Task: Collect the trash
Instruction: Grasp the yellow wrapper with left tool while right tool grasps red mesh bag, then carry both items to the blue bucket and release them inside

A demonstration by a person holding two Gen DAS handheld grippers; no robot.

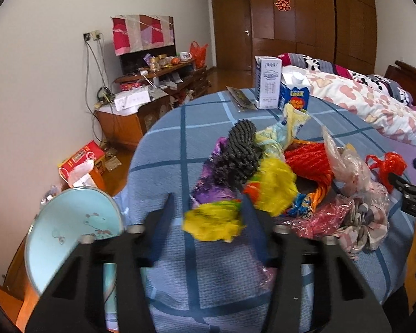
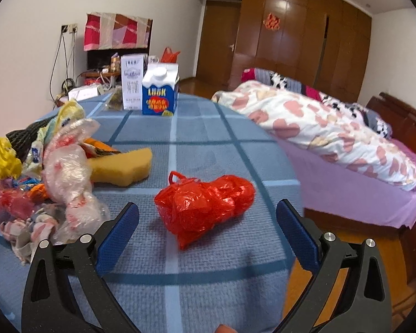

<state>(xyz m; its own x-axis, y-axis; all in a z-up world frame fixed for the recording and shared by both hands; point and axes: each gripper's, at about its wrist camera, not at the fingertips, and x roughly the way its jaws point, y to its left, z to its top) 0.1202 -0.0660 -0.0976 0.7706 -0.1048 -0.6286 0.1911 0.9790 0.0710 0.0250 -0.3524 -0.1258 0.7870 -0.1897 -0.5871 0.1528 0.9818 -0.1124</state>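
We saw a bed (image 2: 332, 138) under a heart-print quilt (image 2: 313, 127) – beyond it a wooden wardrobe (image 2: 305, 36), and a cluttered sideboard (image 1: 158, 83).

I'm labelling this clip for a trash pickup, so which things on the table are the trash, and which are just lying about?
Part of the job:
- yellow wrapper, in front of the left gripper
- red plastic bag, ahead of the open right gripper
- clear plastic bag
- pile of crumpled wrappers

Probably just lying about:
- blue carton
- white box
- yellow sponge
- bed
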